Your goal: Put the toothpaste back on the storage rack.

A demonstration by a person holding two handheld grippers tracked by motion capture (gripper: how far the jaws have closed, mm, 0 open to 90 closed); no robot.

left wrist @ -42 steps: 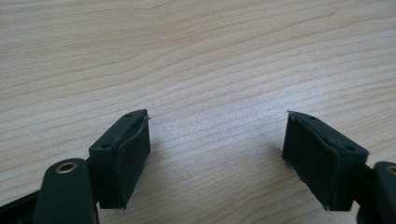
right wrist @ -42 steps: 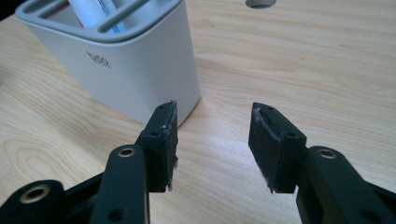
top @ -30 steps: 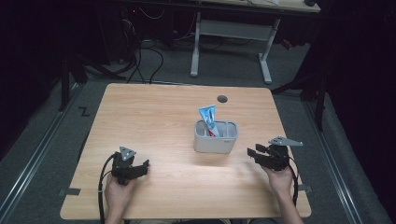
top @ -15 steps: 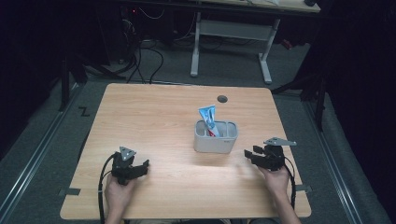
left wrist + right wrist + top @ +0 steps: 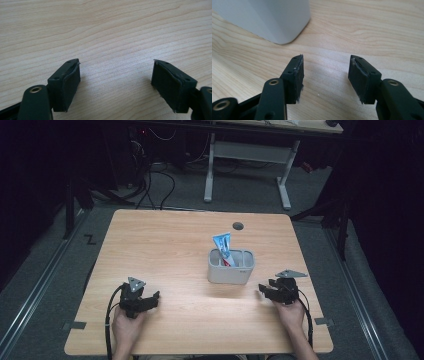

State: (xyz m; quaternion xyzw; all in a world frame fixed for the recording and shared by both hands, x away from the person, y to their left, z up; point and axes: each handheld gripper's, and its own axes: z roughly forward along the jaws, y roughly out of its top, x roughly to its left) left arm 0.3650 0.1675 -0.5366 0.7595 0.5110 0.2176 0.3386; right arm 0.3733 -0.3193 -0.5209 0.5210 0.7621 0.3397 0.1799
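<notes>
Your right tongs point(image 5: 264, 291) have just been opening, and nothing sits between the jaws: in the right gripper view point(image 5: 325, 75) there is only bare wood in the gap. Against the frames from a second ago, that hand has come down from a raised position to sit low over the surface point(image 5: 165, 245), just beside the right end of the grey holder point(image 5: 231, 271), whose rounded corner point(image 5: 274, 22) fills the upper left of that view. The jaws are near the holder but not touching it. Your left tongs point(image 5: 150, 299) are spread wide as well, empty, and have kept their place near the front left of the surface; the left gripper view point(image 5: 116, 80) shows plain wood between the pads. The holder stands upright a little right of centre, with a blue and white tube point(image 5: 222, 245) poking out of it and leaning slightly, and something red low beside it that is too small to name. I judge that you are at a rest or release point: both tongs free, the tube seated in the holder, and your right hand well placed if the holder is next.
</notes>
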